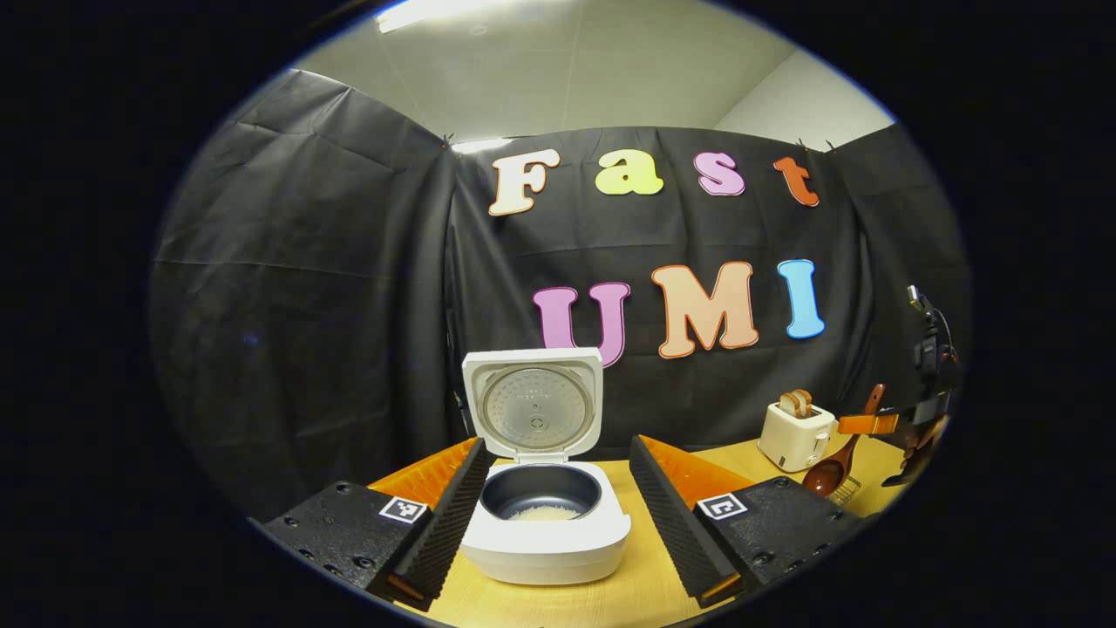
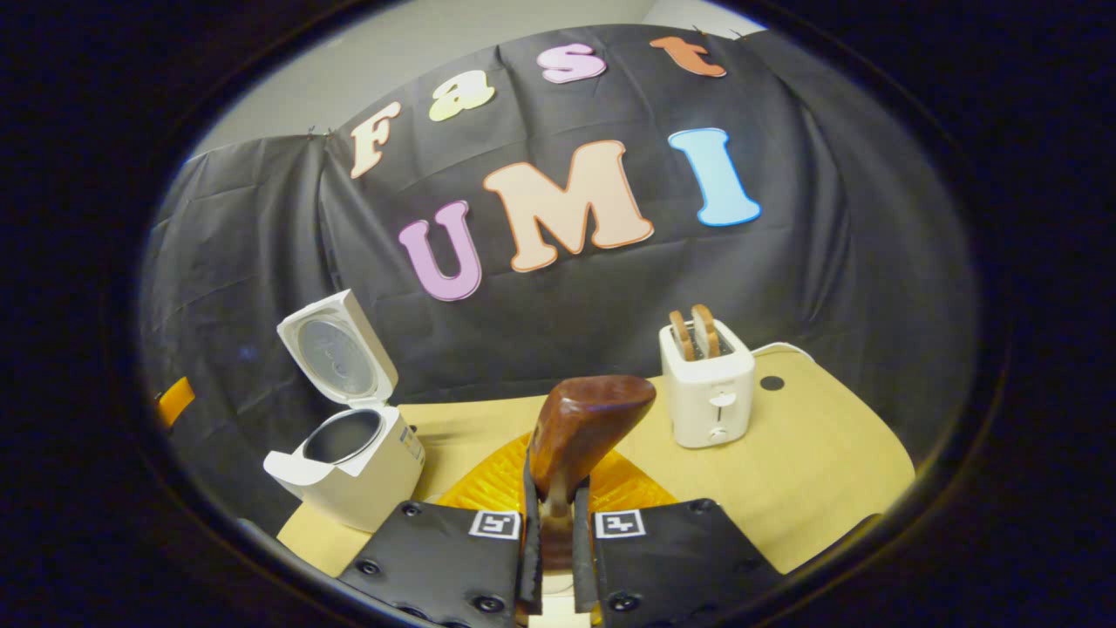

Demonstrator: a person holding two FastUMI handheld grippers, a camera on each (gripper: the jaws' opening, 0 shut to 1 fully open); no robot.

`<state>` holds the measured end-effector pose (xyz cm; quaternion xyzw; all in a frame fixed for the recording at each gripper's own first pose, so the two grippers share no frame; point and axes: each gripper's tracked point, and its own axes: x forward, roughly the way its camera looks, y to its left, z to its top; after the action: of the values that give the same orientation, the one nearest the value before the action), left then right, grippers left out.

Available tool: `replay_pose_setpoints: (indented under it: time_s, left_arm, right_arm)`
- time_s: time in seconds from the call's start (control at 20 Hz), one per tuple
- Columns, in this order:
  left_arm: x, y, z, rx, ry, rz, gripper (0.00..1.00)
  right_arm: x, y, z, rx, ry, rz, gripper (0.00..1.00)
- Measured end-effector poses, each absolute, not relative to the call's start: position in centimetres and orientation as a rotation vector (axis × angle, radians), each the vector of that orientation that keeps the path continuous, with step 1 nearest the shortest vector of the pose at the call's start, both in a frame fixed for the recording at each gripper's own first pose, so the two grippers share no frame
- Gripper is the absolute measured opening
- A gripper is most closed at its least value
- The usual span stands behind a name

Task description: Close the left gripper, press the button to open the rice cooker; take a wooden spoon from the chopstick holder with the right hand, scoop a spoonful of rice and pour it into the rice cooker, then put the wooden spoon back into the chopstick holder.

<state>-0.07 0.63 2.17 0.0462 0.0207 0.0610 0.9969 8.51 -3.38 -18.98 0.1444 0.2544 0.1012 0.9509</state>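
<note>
Right gripper view: right gripper point(image 2: 553, 532) clamps the wooden spoon point(image 2: 582, 423), bowl jutting ahead.

Bright ceiling light point(image 1: 418, 16) overhead; sharp centre, strong fisheye bending at edges.

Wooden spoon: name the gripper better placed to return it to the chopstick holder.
Right. The right gripper is shut on the wooden spoon, and the left gripper view shows it near the holder. The left gripper is open, facing the open rice cooker.
</note>
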Motion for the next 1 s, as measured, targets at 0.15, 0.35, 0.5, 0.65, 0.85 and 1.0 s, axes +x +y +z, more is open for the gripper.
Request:
replay_pose_setpoints:
  time_s: [0.15, 0.35, 0.5, 0.65, 0.85, 1.0]
  left_arm:
    - [-0.5, 1.5, 2.2, 0.089, 0.043, 0.136, 0.96]
    - [-1.3, 2.8, 1.6, 0.094, 0.056, 0.154, 0.96]
    - [-1.7, 3.8, 1.3, 0.089, 0.069, 0.167, 0.96]
    - [-2.2, 4.8, 0.9, 0.086, 0.077, 0.182, 0.96]
    - [-2.5, 5.8, 0.7, 0.090, 0.080, 0.192, 0.96]
    - [-2.6, 6.3, 0.5, 0.084, 0.084, 0.197, 0.96]
  right_arm:
    - [8.1, 0.1, -20.9, 0.280, 0.553, 0.250, 0.17]
    - [7.4, 4.4, -24.0, 0.240, 0.603, 0.301, 0.17]
    - [6.8, 6.8, -26.2, 0.218, 0.636, 0.328, 0.17]
    - [6.4, 8.4, -28.1, 0.189, 0.662, 0.337, 0.17]
    - [5.7, 9.6, -29.5, 0.147, 0.674, 0.349, 0.17]
    - [5.3, 10.6, -29.5, 0.123, 0.662, 0.362, 0.17]
